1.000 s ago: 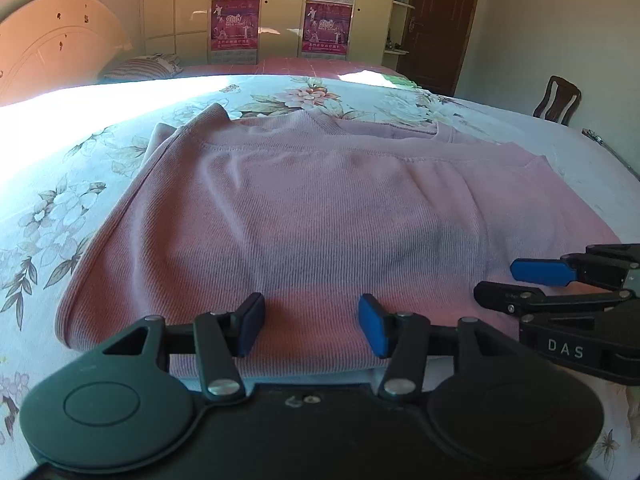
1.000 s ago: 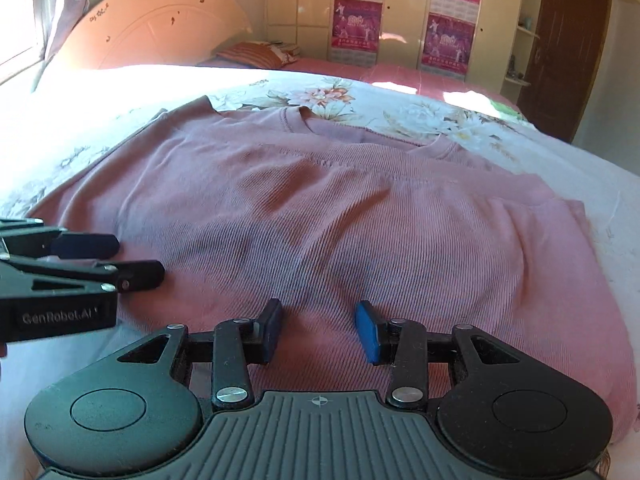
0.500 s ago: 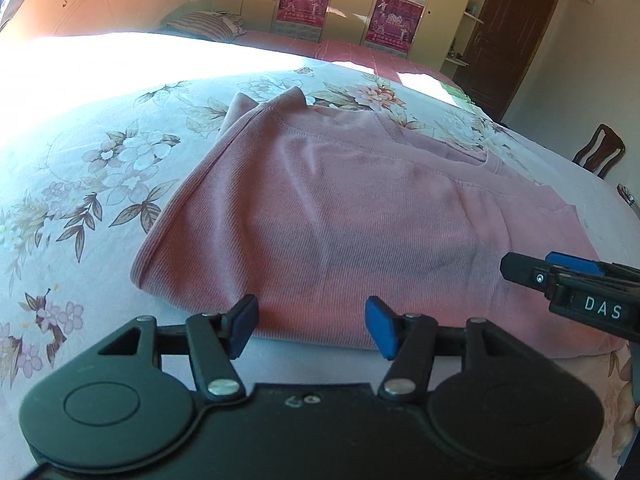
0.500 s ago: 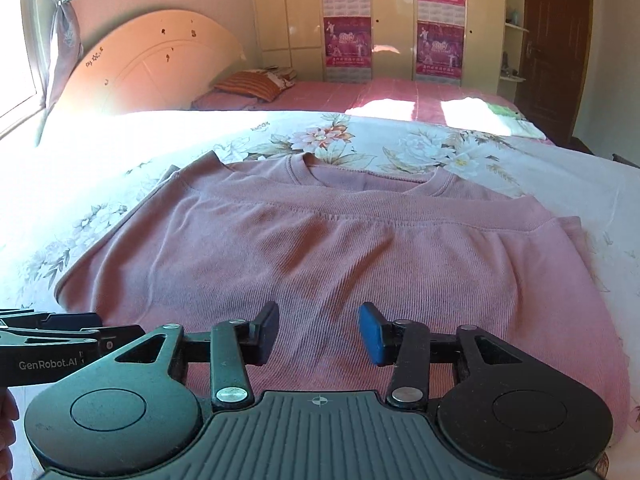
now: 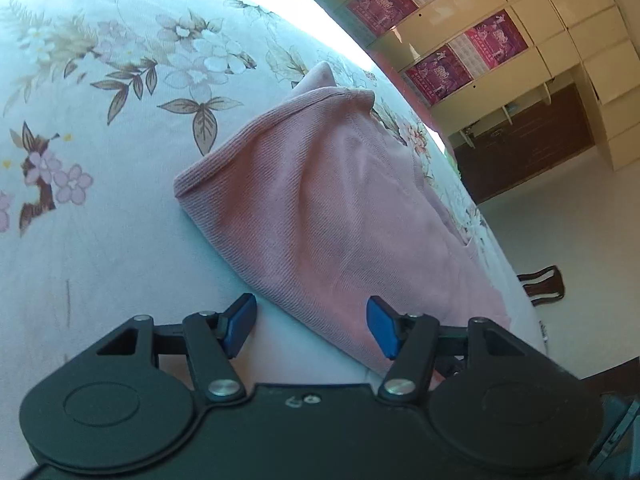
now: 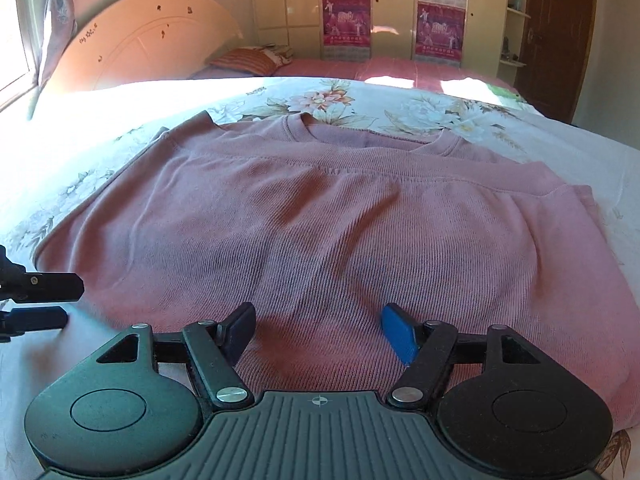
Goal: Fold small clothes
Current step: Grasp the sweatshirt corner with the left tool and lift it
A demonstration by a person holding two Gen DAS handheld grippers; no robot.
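A pink ribbed sweater (image 6: 328, 220) lies folded across on the floral bedspread (image 6: 420, 116), its neckline at the far side. My right gripper (image 6: 318, 330) is open and empty, low over the sweater's near folded edge. My left gripper (image 5: 310, 326) is open and empty at the sweater's near-left edge, one finger over bare sheet and the other over the cloth; the sweater (image 5: 340, 208) shows tilted in that view. The left gripper's fingers (image 6: 40, 286) show at the left edge of the right wrist view, beside the sweater's left corner.
A wooden headboard (image 6: 140, 40) and a striped pillow (image 6: 248, 62) stand beyond the bed. Cupboards with red posters (image 6: 346, 20) line the back wall. A dark door (image 6: 560, 32) is at the right. A chair (image 5: 542, 284) stands past the bed's edge.
My left gripper has moved left to the sweater's left corner and rolled, tilting its view. My right gripper has drawn back slightly. Both stay open.
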